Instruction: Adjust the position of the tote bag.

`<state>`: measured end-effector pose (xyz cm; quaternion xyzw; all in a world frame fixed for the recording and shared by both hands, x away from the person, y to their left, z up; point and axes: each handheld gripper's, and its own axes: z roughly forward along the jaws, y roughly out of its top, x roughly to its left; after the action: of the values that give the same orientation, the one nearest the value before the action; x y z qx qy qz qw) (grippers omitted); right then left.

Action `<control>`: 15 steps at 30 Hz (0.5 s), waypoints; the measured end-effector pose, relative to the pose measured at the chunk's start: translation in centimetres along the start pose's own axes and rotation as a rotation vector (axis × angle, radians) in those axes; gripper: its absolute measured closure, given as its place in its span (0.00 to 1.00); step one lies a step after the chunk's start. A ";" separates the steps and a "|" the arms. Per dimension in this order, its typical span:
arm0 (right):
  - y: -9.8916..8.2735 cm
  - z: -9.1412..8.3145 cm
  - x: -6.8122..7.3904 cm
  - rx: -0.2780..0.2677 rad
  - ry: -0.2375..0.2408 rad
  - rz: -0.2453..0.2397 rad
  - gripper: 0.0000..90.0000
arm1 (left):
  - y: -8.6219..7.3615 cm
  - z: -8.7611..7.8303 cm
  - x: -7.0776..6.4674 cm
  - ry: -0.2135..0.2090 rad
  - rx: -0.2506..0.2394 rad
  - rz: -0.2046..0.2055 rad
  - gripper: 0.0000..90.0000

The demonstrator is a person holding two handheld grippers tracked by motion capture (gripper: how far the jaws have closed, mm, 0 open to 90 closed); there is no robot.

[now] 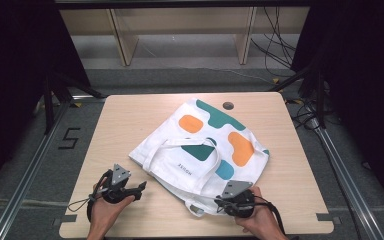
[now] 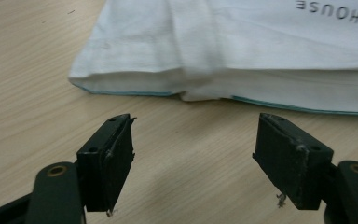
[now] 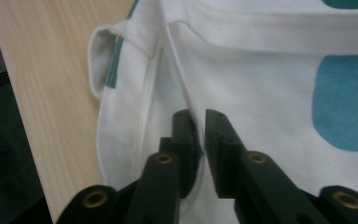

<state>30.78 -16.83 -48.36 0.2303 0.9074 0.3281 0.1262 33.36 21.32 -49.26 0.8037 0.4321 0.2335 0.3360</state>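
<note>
A white tote bag point(image 1: 200, 145) with orange and teal patches lies flat and skewed across the middle of the light wooden worktop point(image 1: 130, 115), its mouth and two handle loops turned toward the person's side. The right tongs point(image 1: 232, 199) sit at the bag's near corner, close to the worktop's front edge, and in the right gripper view point(image 3: 197, 123) the two black jaws stand nearly together with a fold of the white cloth pinched between them at the bag's hemmed edge, so they are clenched on the tote bag. A handle loop point(image 3: 103, 70) with a teal stripe curls just beside that spot. The left tongs point(image 1: 137, 190) rest low over bare wood, well apart from the right ones and near the bag's left corner; in the left gripper view point(image 2: 193, 140) their jaws stand wide and released, with nothing between them, and the bag's teal-trimmed edge point(image 2: 223, 88) lies just ahead of the tips, not touched. Printed grey lettering point(image 2: 328, 11) shows upside down on the cloth
</note>
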 end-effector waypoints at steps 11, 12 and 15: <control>-4.6 -5.6 -4.5 -0.075 -0.102 0.119 0.95 | 0.1 1.1 -1.3 0.006 0.050 0.077 0.28; -4.7 -5.8 -4.7 -0.075 -0.104 0.133 0.95 | 0.1 1.2 -1.4 0.000 0.056 0.085 0.27; -5.1 -6.2 -5.0 -0.071 -0.104 0.157 0.94 | 0.4 2.0 -2.3 -0.012 0.079 0.126 0.27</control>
<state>31.02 -26.05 -46.64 0.3127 0.8666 0.3565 0.1552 33.69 18.50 -50.45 0.8432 0.3874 0.2322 0.2915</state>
